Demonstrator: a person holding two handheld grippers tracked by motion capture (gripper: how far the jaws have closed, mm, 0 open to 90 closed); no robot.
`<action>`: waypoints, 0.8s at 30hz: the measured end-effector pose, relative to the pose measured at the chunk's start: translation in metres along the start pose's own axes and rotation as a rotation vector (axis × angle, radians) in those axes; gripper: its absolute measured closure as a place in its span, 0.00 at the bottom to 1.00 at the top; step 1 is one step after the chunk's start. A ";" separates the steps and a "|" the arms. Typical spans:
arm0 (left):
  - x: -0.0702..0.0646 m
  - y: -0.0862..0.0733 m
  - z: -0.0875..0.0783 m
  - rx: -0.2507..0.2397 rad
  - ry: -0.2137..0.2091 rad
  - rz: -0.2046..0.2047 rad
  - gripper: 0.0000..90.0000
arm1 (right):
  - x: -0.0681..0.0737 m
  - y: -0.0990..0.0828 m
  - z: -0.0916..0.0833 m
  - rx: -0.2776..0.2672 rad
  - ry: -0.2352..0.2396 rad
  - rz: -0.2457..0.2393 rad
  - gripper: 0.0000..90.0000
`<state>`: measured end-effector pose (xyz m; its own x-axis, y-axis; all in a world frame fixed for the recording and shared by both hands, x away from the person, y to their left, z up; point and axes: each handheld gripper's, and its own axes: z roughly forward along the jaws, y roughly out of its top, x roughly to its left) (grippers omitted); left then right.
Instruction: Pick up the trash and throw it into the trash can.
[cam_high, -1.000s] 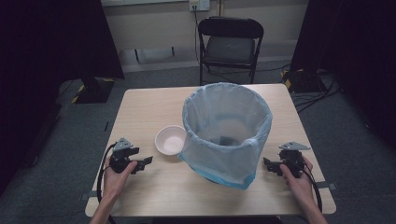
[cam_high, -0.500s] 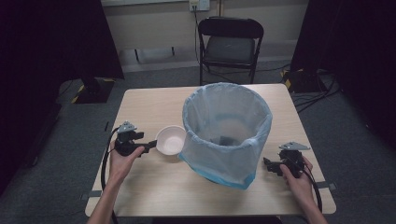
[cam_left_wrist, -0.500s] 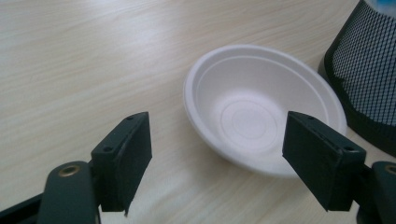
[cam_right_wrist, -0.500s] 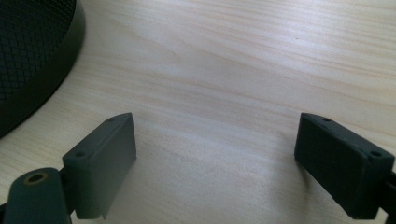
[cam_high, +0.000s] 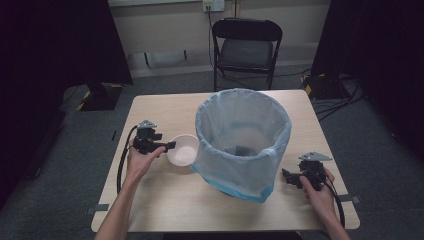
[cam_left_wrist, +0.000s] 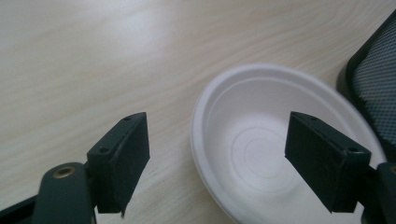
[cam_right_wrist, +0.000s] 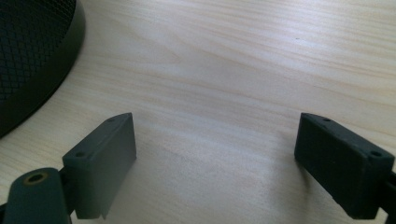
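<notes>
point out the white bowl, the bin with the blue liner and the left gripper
white bowl (cam_left_wrist: 261, 154): left gripper view, on its flat inner bottom.
bin with the blue liner (cam_high: 235, 165): high view, on the liner's front wall.
left gripper (cam_high: 169, 145): high view, between its open jaw tips.

Your two grippers are all black, kinda chunky. The left gripper has a thick black cable looping off the back, and the right gripper trails one too. Each carries a grey three-cornered plate on top. Up close, the jaws are flat rectangular black blocks, each with two small screw holes on the upper face. There's a brass-coloured bushing in the rounded arm under one jaw. Your forearms are bare, no sleeves.
</notes>
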<state>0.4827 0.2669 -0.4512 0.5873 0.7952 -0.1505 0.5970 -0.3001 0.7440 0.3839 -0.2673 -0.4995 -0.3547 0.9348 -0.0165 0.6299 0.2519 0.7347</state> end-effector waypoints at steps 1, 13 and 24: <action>0.000 0.000 0.000 0.000 0.000 0.000 0.25 | 0.000 0.000 0.000 0.000 0.000 0.000 0.13; 0.009 -0.010 0.031 0.114 -0.029 -0.044 0.38 | 0.000 0.000 0.000 0.000 0.000 0.000 0.13; 0.005 -0.010 0.037 0.123 -0.037 -0.019 0.79 | 0.000 0.000 0.000 0.000 0.000 0.000 0.13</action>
<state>0.4997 0.2543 -0.4827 0.5937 0.7822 -0.1890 0.6693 -0.3496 0.6556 0.3838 -0.2672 -0.4995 -0.3548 0.9348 -0.0168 0.6296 0.2522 0.7349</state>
